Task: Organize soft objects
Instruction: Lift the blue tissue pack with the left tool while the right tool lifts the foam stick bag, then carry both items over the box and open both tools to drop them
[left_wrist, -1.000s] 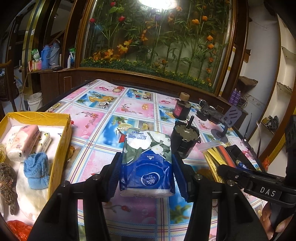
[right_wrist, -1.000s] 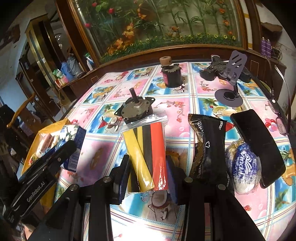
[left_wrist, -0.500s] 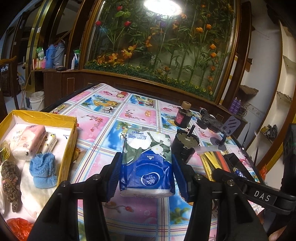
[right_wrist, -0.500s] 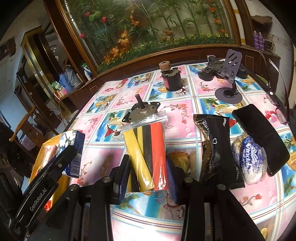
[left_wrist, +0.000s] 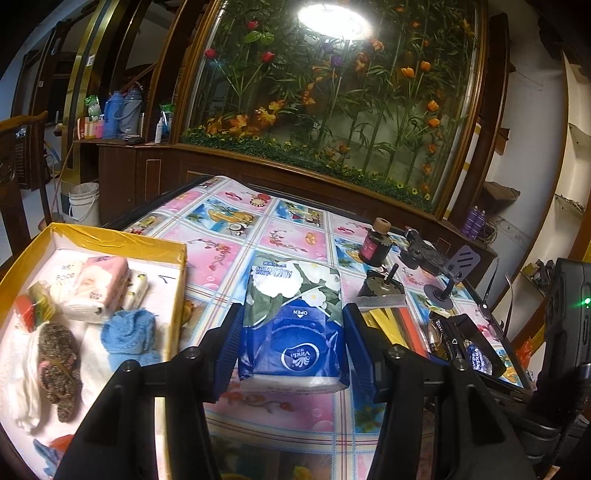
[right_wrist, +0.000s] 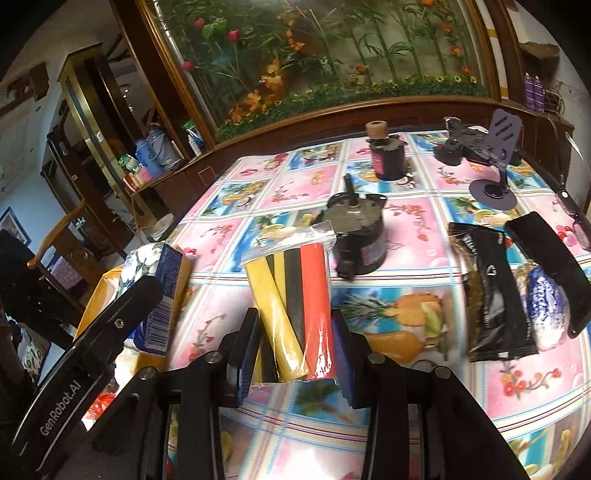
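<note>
My left gripper (left_wrist: 291, 343) is shut on a blue and white Vinda tissue pack (left_wrist: 293, 325), held clear above the patterned tablecloth (left_wrist: 295, 236). To its left a yellow-rimmed box (left_wrist: 122, 243) holds a pink tissue pack (left_wrist: 98, 282), a blue cloth (left_wrist: 129, 334), a speckled soft toy (left_wrist: 59, 360) and white cloths. My right gripper (right_wrist: 295, 345) is shut on a clear bag of yellow, black and red tubes (right_wrist: 291, 306), also lifted. In the right wrist view the left gripper (right_wrist: 122, 325) with its tissue pack (right_wrist: 159, 273) shows at the left.
A dark motor (right_wrist: 356, 236), a small dark jar with a cork (right_wrist: 386, 153), a purple phone stand (right_wrist: 496, 166), a black snack pack (right_wrist: 491, 291), a blue wrapped sweet (right_wrist: 545, 302) and a black phone (right_wrist: 546, 258) lie on the table. A flower display case (left_wrist: 332, 92) stands behind.
Both grippers have drawn back and risen a little with their loads. The yellow box has come further into the left wrist view; the table objects sit lower in the right wrist view.
</note>
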